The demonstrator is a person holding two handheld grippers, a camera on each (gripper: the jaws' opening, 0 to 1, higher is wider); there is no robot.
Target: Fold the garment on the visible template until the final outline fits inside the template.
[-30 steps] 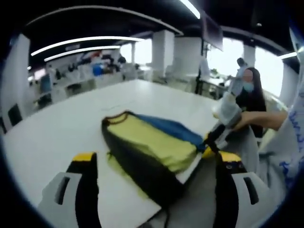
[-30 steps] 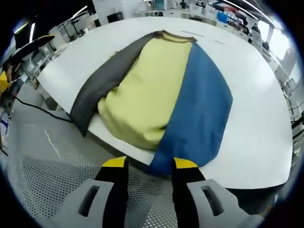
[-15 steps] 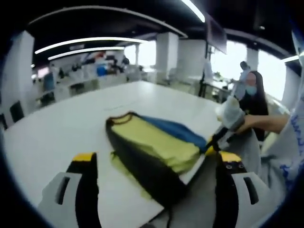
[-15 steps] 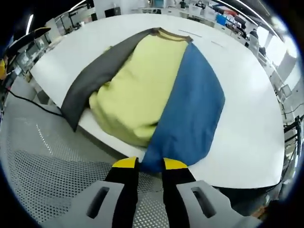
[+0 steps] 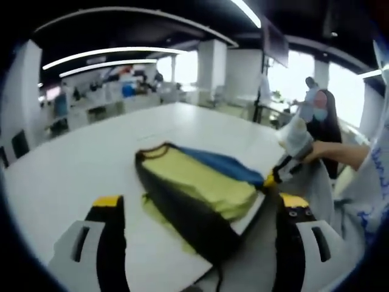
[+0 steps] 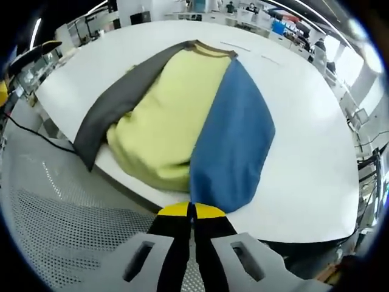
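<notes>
So the right gripper has just pinched its fingers shut on the garment's blue hem at the bench edge. Left gripper stays wide open, holding nothing, so I'd guess a fold comes next.

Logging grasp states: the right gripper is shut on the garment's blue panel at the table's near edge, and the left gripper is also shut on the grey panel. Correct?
Not quite. In the left gripper view the left gripper is open, its fingers wide apart and holding nothing. The rest stands: the right gripper is shut on the garment at its blue panel, at the table edge.
</notes>
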